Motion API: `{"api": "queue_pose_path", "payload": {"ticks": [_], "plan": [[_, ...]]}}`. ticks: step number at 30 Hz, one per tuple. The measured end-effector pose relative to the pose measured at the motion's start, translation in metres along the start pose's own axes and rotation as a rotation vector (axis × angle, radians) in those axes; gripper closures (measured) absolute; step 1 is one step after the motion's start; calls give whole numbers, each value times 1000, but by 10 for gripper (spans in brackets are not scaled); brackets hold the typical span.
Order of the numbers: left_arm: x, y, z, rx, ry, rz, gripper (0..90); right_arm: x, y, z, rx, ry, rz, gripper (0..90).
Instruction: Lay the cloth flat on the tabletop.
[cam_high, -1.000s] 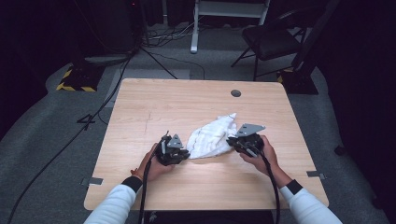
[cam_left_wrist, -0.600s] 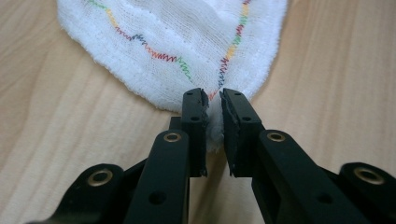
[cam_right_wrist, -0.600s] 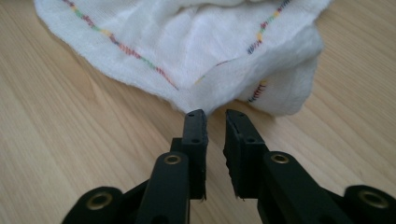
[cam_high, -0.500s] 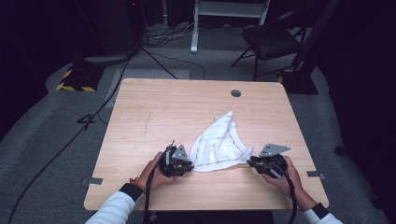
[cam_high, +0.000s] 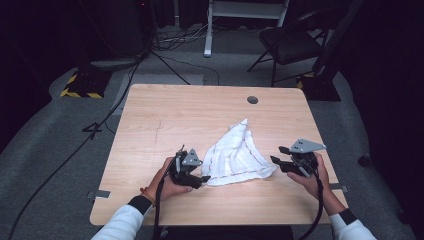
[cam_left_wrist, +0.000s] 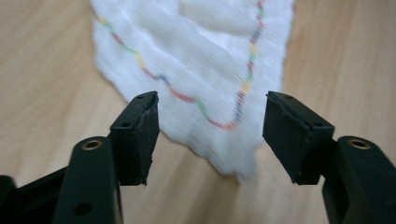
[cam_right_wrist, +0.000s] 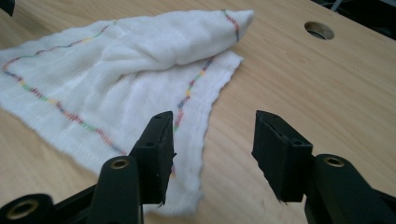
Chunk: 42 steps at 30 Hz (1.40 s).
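Dark room, grey carpet, cables and a chair (cam_high: 287, 42) across the top of the frame. Wooden worktop (cam_high: 165, 115) sits centre, cable hole (cam_high: 252, 100) near its far edge.

White cloth (cam_high: 235, 157) with a multicolour stitched border lies flat lower centre, roughly triangular. Long axis runs from its wide near edge up to a folded tip pointing at the far edge, slightly right.

Left gripper (cam_high: 197, 177) at the cloth's lower-left corner: jaws have just been opening, now released, corner lying between them untouched by the pads.

Right gripper (cam_high: 280, 160) just off the lower-right corner: jaws also just opened, holding nothing.

Bare worktop all around, most toward the upper left.
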<state>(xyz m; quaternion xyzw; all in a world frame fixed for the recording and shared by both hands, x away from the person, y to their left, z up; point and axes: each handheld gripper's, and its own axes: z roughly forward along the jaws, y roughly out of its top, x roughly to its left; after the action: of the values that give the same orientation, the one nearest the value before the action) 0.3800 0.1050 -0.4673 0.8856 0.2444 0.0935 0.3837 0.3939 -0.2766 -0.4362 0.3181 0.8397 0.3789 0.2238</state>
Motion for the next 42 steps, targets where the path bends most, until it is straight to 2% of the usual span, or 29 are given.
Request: {"api": "queue_pose_path", "payload": {"ticks": [4,6,9,12,13,14,15,17,18,19,20,25,28,31,34,37,39,42], "plan": [[15,17,10,-23,29,-22,310,-6,17,29,18,25,-32,473],[25,28,20,-26,41,-36,325,-7,26,49,50,38,-47,480],[33,39,34,-38,57,-26,442,-10,31,74,109,91,-39,501],[41,49,53,-5,65,-16,485,-10,33,94,162,87,-71,524],[41,49,53,-5,65,-16,498,-10,32,98,179,78,-85,524],[44,51,60,5,65,-18,498,-10,32,98,179,78,-85,524],[48,53,68,18,60,-19,590,-10,30,106,207,59,-96,526],[49,52,74,36,62,-2,670,-12,27,110,227,67,-85,522],[49,51,76,57,62,16,702,-13,26,110,221,66,-86,523],[50,50,77,69,65,30,730,-15,25,110,220,73,-67,520],[50,49,77,78,73,33,753,-16,24,109,222,69,-72,519],[54,40,69,99,65,25,822,-22,17,101,236,67,-29,506],[53,34,63,115,69,22,825,-25,8,91,233,47,-29,498],[52,28,55,118,72,20,819,-29,0,81,244,44,8,482],[49,20,48,117,73,6,816,-29,-8,71,244,25,12,479],[45,13,43,103,69,-6,796,-28,-14,63,257,20,28,465],[43,9,41,88,61,-22,794,-27,-19,58,236,18,28,465],[38,7,39,92,54,-19,791,-25,-24,52,241,13,54,455]]}}
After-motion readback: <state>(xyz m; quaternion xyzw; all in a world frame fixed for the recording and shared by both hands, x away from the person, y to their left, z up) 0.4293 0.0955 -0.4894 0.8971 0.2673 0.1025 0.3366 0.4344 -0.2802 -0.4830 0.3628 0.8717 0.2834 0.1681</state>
